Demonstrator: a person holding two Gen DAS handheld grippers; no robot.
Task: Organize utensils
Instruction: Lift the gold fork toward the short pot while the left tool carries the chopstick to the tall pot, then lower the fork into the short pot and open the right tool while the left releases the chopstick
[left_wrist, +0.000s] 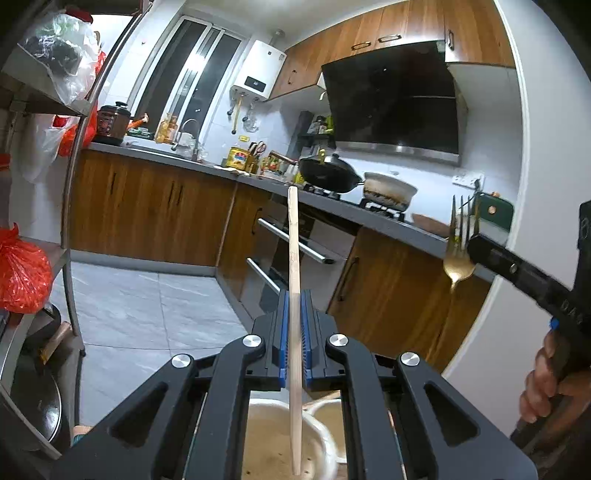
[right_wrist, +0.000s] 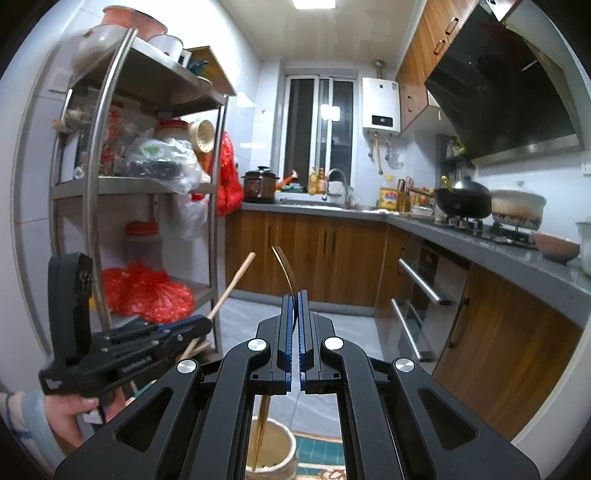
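Left tongs (left_wrist: 293, 314) clamp an upright chopstick (left_wrist: 293, 258), right tongs (right_wrist: 295, 314) a fork (right_wrist: 286, 269), both directly above the cup (left_wrist: 325, 435).

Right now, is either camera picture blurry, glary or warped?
Left wrist view: strong fisheye bending at the edges; the chopstick in the left gripper is sharp, the fork slightly soft. Right wrist view: same warping, glare from the ceiling light, the shelf rack somewhat smeared.

Two close wrist views along raised fingers, both facing the kitchen counter (left_wrist: 373, 218).
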